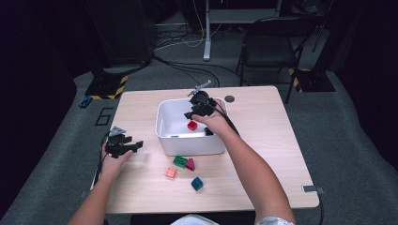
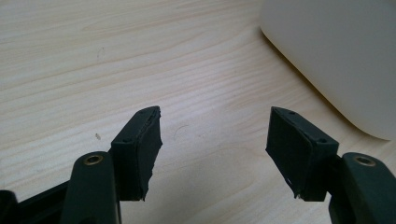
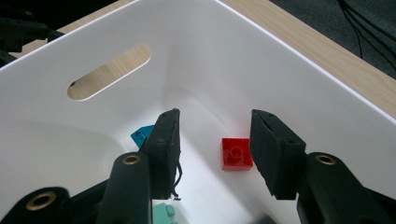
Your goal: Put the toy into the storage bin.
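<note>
A white bin point(image 1: 162, 136) stands at the middle of the wooden table point(image 1: 263, 140). My right gripper point(image 1: 195, 112) reaches down into it, jaws apart and empty point(image 3: 215, 144). A red brick point(image 3: 236, 154) lies on the bin floor just beyond the pads, free of them; from above the red brick point(image 1: 192, 125) sits mid-bin. A teal brick point(image 3: 141, 135) and a pale green one point(image 3: 163, 214) also lie inside. My left gripper point(image 1: 136, 146) rests open left of the bin, its jaws point(image 2: 215, 140) over bare wood, the bin wall point(image 2: 336, 56) to their right.
In front of the bin lie a green brick point(image 1: 179, 161), a magenta one point(image 1: 190, 164), an orange one point(image 1: 170, 172) and a dark teal one point(image 1: 197, 183). A small black disc point(image 1: 229, 99) sits behind the bin. A black chair point(image 1: 272, 42) and cables are beyond the table.
</note>
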A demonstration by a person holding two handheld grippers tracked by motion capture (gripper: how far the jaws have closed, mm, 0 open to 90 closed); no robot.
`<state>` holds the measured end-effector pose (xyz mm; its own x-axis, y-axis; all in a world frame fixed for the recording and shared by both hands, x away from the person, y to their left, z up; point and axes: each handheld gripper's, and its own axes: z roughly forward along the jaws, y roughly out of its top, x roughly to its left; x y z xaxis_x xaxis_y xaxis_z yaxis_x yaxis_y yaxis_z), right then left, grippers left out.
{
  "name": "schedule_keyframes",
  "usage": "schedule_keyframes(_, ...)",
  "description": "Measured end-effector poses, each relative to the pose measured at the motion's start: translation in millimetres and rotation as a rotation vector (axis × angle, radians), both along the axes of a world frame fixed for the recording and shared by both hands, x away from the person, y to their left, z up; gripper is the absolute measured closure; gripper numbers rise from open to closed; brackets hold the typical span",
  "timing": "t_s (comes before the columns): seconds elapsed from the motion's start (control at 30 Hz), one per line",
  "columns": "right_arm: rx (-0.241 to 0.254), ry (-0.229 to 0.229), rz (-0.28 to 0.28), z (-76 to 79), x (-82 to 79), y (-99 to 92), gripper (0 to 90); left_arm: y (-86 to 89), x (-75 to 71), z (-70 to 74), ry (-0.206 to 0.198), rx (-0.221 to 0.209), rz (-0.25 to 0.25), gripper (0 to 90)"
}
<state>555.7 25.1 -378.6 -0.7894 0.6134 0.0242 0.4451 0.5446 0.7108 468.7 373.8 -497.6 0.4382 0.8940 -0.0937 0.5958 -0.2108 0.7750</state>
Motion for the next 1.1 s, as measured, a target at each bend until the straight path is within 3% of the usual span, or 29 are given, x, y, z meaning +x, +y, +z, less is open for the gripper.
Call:
schedule_keyframes(0.47, 0.067, -0.052, -0.011, 29.1, -38.0, -34.8, 49.1, -0.7, -0.2, -1.1, -0.002, 0.004, 0.012, 35.1)
schedule_keyframes(0.57, 0.081, -0.064, -0.012, 30.2, -47.4, -46.4, 49.1, -0.8, -0.9, -0.9, 0.018, 0.012, 0.002, 35.0)
schedule_keyframes(0.9, 0.111, -0.102, -0.04, 31.8, -72.5, -79.4, 48.2, -4.7, -2.6, -0.5, 0.014, 0.013, 0.0, 35.4)
schedule_keyframes(1.1, 0.146, -0.115, -0.035, 31.3, -101.2, -95.4, 47.8, -5.6, -4.5, 2.4, 0.0, 0.011, -0.006, 35.9)
